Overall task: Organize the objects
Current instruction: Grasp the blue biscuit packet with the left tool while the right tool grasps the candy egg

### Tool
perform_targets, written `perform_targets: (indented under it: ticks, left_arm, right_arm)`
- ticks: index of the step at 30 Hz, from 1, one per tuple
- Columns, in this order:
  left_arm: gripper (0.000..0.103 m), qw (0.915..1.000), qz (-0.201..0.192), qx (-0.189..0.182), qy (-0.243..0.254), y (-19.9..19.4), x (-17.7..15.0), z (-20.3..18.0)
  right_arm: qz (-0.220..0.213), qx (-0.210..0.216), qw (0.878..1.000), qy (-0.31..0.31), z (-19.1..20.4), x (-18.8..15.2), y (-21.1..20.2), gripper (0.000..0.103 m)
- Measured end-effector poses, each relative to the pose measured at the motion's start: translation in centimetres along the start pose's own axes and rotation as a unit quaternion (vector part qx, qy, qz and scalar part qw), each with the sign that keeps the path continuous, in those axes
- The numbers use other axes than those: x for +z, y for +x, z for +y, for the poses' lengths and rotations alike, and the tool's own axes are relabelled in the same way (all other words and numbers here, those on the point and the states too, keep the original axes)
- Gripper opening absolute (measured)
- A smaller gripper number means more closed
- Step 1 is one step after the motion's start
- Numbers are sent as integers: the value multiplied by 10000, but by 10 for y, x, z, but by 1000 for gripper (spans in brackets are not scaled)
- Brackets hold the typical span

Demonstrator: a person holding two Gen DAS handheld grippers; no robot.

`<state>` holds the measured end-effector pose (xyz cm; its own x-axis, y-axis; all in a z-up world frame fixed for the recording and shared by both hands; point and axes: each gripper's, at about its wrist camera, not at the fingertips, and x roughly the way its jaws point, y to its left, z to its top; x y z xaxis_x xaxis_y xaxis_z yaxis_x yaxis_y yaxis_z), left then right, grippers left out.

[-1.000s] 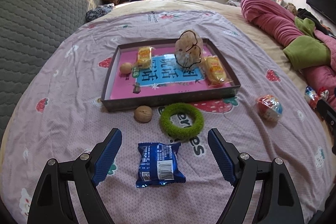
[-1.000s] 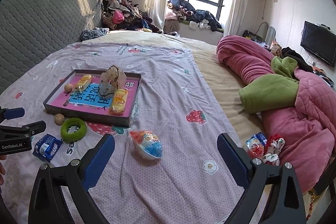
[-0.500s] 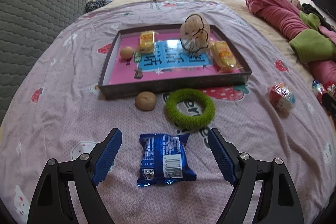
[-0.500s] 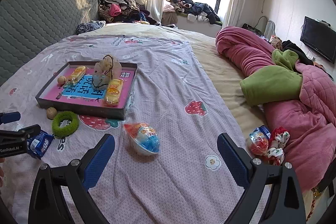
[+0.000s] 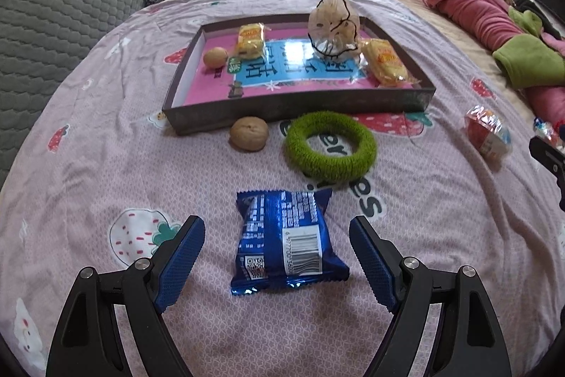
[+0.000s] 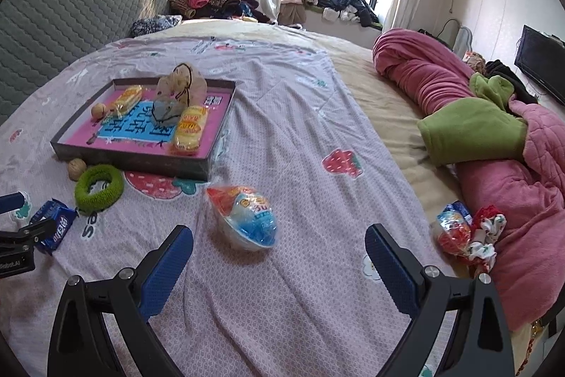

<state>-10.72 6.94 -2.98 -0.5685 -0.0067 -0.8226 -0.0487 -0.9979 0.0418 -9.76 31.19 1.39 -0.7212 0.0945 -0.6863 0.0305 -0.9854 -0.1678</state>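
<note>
Left hand-held gripper [image 5: 277,265] gapes empty astride the blue snack packet [image 5: 286,241] on the bed, w/ right hand-held gripper [image 6: 279,267] also unclenched; packet prob. light, crinkly, slippery — pinch its sides mid-body.

The blue snack packet [image 5: 286,237] carries a barcode with digits too blurred to read.

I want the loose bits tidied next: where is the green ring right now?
The green ring lies on the bedsheet just in front of the tray, right of the loose walnut in the left wrist view.
</note>
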Motion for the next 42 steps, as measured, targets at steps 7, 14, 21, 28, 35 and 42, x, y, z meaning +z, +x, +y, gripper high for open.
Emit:
perform_targets:
  ticks: [7,14,21,28,35,42]
  left_arm:
    - [85,9999,99,-54,-23,12,-2,1]
    - [85,9998,191,-76,-43,25,-2,2]
    - [85,9997,164,-123,-132,35,1,4]
    - [85,9997,114,-122,-164,40,3,5]
    - [65,9999,57,-107,-114,37,3,2]
    - [57,9996,35,-227,-156,32,1,2]
  right_arm:
    - [218,104,9996,-126,7,-2,28,99]
    - [369,141,9987,-335,13,5,58,99]
    - [508,104,9979,-379,14,6,86,99]
    - [576,239,9978,-242,10,4,98,88]
    - [620,582,9962,-173,13,4,96,56]
    - [376,864,9954,-173,21,10,69,56]
